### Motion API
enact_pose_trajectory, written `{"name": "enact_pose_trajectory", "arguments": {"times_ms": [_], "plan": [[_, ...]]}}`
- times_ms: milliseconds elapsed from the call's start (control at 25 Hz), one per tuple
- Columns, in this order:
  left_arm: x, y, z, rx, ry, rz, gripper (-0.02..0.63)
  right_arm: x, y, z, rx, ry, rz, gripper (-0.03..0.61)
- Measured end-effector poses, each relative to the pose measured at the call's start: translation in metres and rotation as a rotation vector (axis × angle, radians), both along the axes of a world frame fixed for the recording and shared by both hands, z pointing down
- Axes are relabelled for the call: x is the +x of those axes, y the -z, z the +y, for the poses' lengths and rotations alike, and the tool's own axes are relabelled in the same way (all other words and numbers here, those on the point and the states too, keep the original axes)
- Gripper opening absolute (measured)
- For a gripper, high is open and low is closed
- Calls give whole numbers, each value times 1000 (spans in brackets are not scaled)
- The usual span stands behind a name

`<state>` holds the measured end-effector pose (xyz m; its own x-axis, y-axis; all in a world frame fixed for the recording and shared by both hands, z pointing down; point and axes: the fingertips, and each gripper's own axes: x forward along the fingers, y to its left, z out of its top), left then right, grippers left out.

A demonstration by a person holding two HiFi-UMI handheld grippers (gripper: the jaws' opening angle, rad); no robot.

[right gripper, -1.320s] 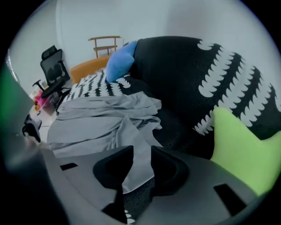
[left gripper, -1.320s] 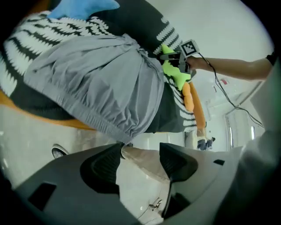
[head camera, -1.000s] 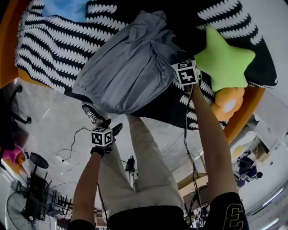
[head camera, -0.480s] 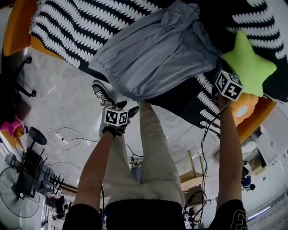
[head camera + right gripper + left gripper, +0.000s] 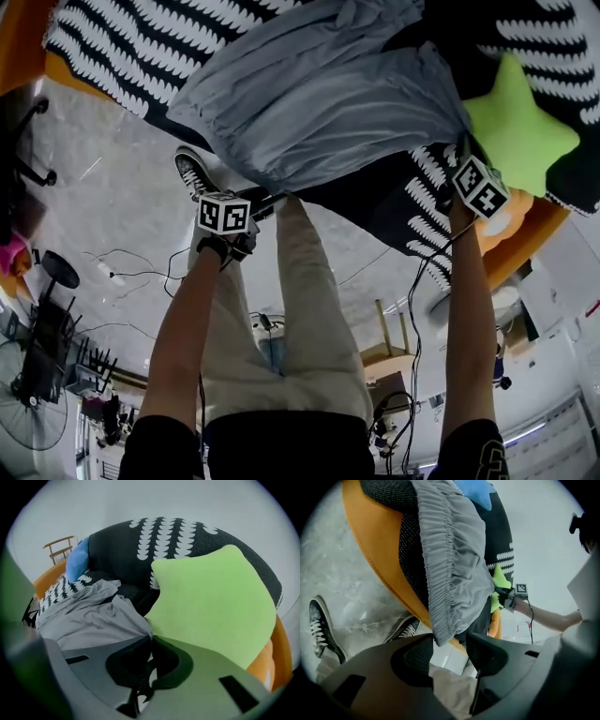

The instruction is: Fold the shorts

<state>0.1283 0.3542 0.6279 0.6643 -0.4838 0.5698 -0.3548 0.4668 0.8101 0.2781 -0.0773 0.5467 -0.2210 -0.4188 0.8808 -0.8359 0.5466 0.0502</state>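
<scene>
Beside the star cushion (image 5: 211, 602) my right gripper (image 5: 151, 638) clamps the shorts (image 5: 89, 620); my left gripper (image 5: 450, 639), jaws just closing, straddles their waistband ungripped.

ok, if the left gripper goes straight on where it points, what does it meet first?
The grey shorts: their waistband corner hangs at the left gripper's tips, before the orange rim. Jaws have just been closing; apart, fabric edge between them, apparently unpinched.

grey shorts (image 5: 319, 94) lie rumpled, perhaps half-folded, on the black-and-white cushion (image 5: 122, 47), waistband overhanging its edge.
</scene>
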Motion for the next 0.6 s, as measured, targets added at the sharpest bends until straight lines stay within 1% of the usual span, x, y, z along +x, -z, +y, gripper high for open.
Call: {"name": "enact_pose_trajectory", "arguments": {"times_ms": [80, 120, 160, 200, 280, 360, 480, 520, 600], "plan": [[-4, 2, 7, -9, -15, -10, 230, 4, 0, 6, -5, -5, 9, 26], [-7, 2, 11, -19, -15, -17, 219, 6, 0, 8, -7, -8, 14, 26], [-11, 3, 13, -28, -4, -19, 163, 9, 1, 9, -8, -9, 19, 26], [-15, 5, 14, -32, 12, -13, 40, 10, 2, 9, -7, -9, 24, 26], [-17, 10, 14, -17, 28, 23, 32, 11, 3, 8, -1, -7, 30, 26], [-13, 14, 17, -7, 7, 42, 31, 9, 6, 9, 8, -4, 31, 26], [-10, 11, 25, -24, -5, 21, 48, 8, 10, 12, 11, -4, 32, 26], [-10, 8, 25, -29, -3, 16, 85, 8, 10, 13, 11, -3, 32, 26], [-7, 1, 24, -29, -15, 7, 196, 8, 10, 14, 12, -1, 35, 26]]}}
